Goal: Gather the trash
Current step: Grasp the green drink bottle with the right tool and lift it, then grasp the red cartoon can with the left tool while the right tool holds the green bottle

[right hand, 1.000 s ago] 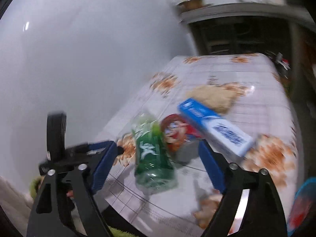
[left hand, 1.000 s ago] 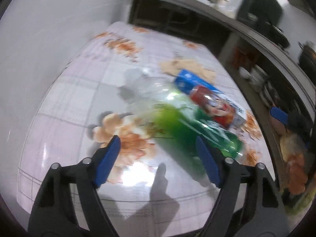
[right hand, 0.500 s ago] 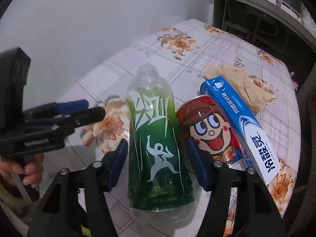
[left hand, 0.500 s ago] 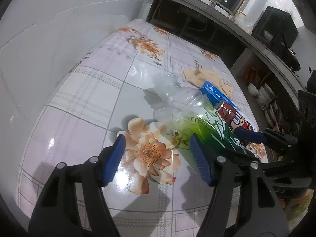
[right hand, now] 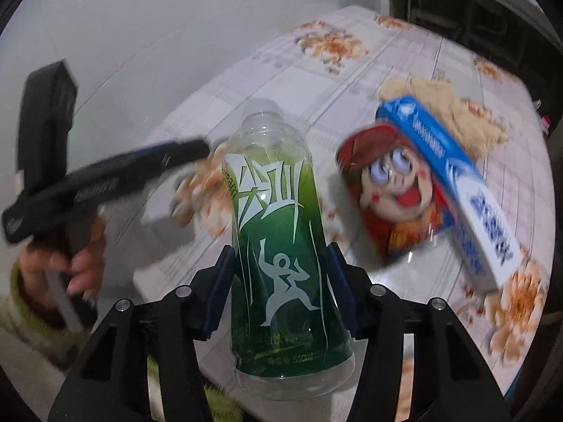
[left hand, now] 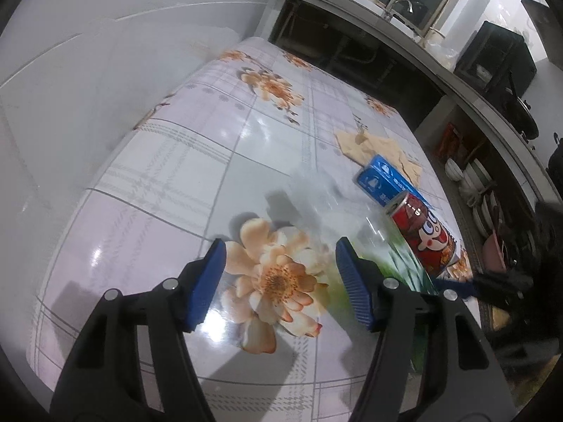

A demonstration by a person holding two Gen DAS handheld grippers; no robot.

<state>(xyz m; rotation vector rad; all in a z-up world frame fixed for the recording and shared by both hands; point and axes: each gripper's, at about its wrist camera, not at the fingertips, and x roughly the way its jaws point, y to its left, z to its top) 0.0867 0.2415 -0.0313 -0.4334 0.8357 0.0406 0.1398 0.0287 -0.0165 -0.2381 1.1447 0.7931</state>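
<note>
A green-labelled clear plastic bottle [right hand: 278, 228] lies lengthwise between the pads of my right gripper [right hand: 279, 253]. Its jaws are closing and both blue pads press on the bottle's sides. In the left wrist view the bottle [left hand: 404, 263] is a blur just right of my left gripper [left hand: 279, 246]. That gripper stands open over a printed flower, with nothing between its fingers. A red cartoon can [right hand: 390, 190] lies beside the bottle, against a blue toothpaste box [right hand: 468, 186]. From the left, the left gripper's fingers [right hand: 169, 151] reach toward the bottle's neck.
The floral tablecloth [left hand: 176, 161] covers a table set against a white wall. A beige cloth [left hand: 373, 144] lies behind the toothpaste box [left hand: 383, 183] and the can [left hand: 422, 239]. A person's hand [right hand: 81, 263] holds the left gripper. Kitchen counters and shelves of dishes stand to the right.
My right gripper dropped over the bottle and its pads closed onto it. The left gripper narrowed a little and slid left of the bottle. The can and box now look blurred.
</note>
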